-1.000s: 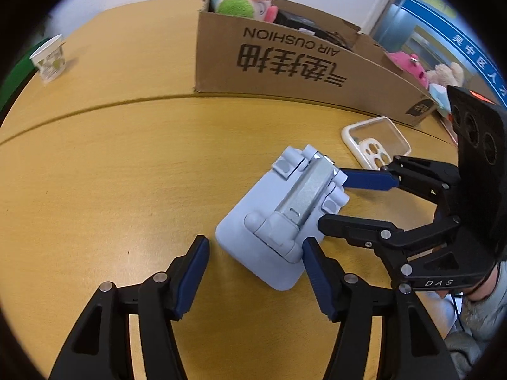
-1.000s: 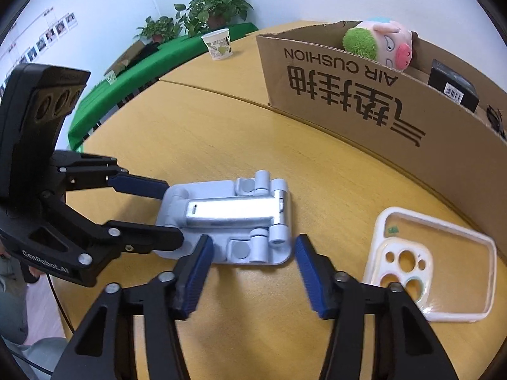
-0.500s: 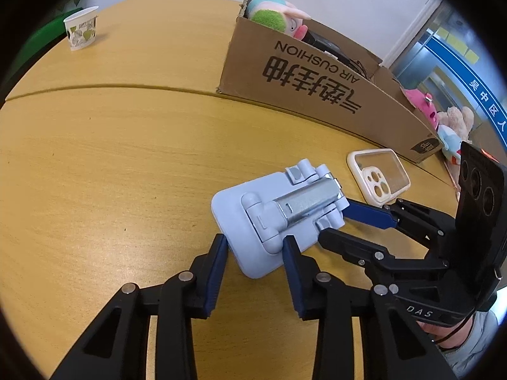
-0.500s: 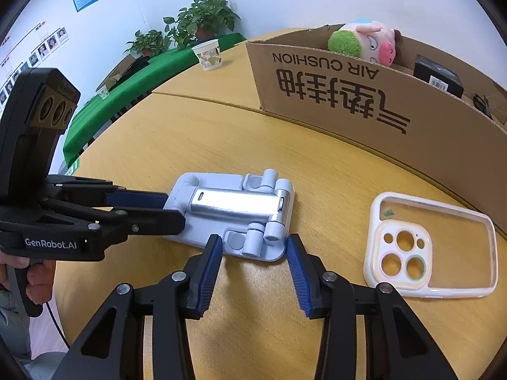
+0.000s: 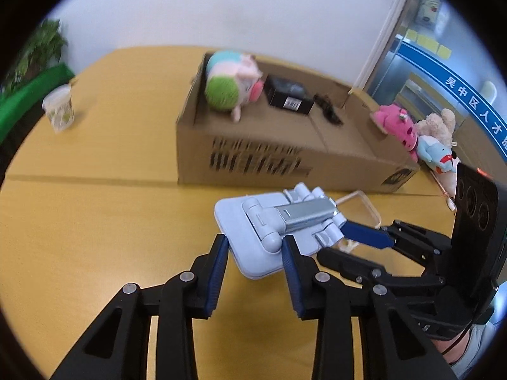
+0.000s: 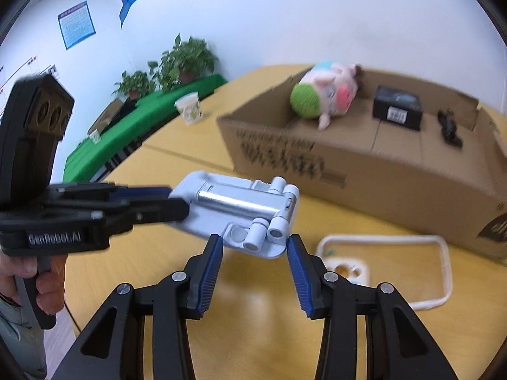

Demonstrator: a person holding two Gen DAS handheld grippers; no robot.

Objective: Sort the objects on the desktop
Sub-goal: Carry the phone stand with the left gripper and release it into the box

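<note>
Motion blur makes the cardboard box lettering unreadable in both views.

1. The left wrist view looks forward over the left gripper, close above the table, toward the cardboard box.
2. The right wrist view faces the box from the opposite side.
3. Both share the phone stand.
</note>
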